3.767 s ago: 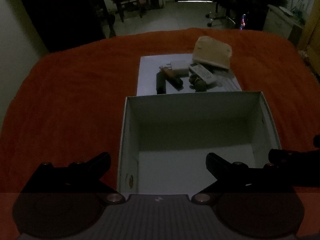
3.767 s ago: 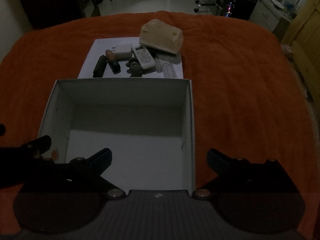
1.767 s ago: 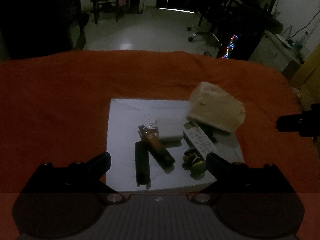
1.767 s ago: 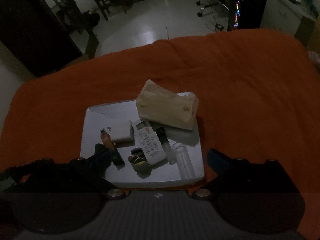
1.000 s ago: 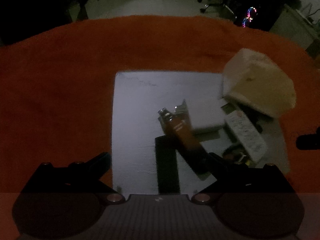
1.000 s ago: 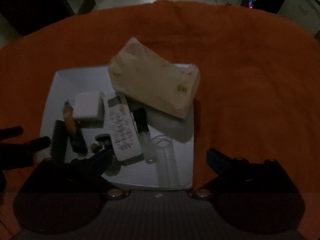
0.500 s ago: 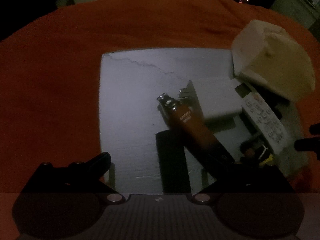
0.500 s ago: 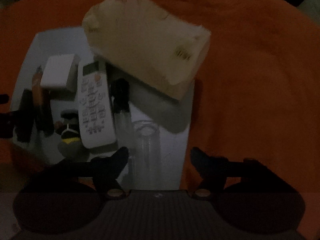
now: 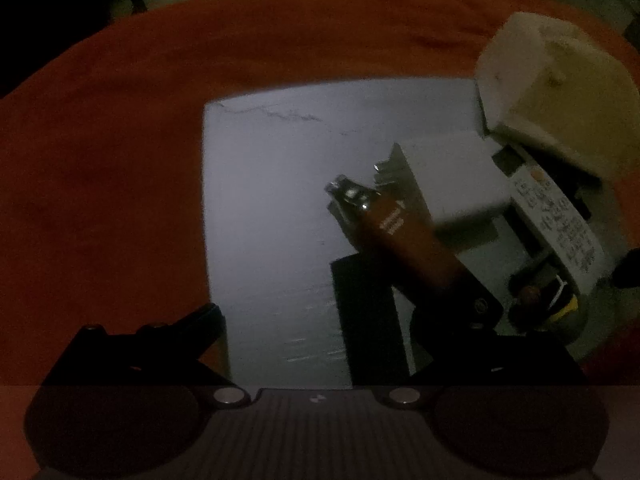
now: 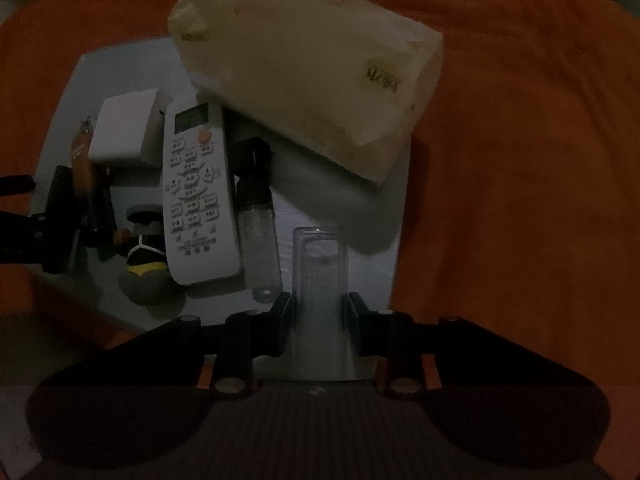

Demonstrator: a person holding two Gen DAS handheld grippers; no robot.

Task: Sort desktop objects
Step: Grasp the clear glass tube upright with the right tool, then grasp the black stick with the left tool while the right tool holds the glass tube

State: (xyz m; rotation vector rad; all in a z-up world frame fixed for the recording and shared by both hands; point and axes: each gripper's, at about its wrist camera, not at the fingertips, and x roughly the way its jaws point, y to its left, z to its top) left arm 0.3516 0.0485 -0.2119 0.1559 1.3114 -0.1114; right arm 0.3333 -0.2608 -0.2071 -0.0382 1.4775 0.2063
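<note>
A white board lies on the orange cloth and holds the objects. In the right wrist view my right gripper is shut on a clear plastic case at the board's near right. Beside it lie a clear bottle with a black cap, a white remote, a white charger and a small figurine. My left gripper is open over a black bar and a brown lighter.
A tan tissue pack lies across the board's far right corner; it also shows in the left wrist view. Orange cloth surrounds the board on all sides. The room beyond is dark.
My right gripper moved forward and closed on the clear plastic case. My left gripper stayed open and edged closer to the black bar and lighter.
</note>
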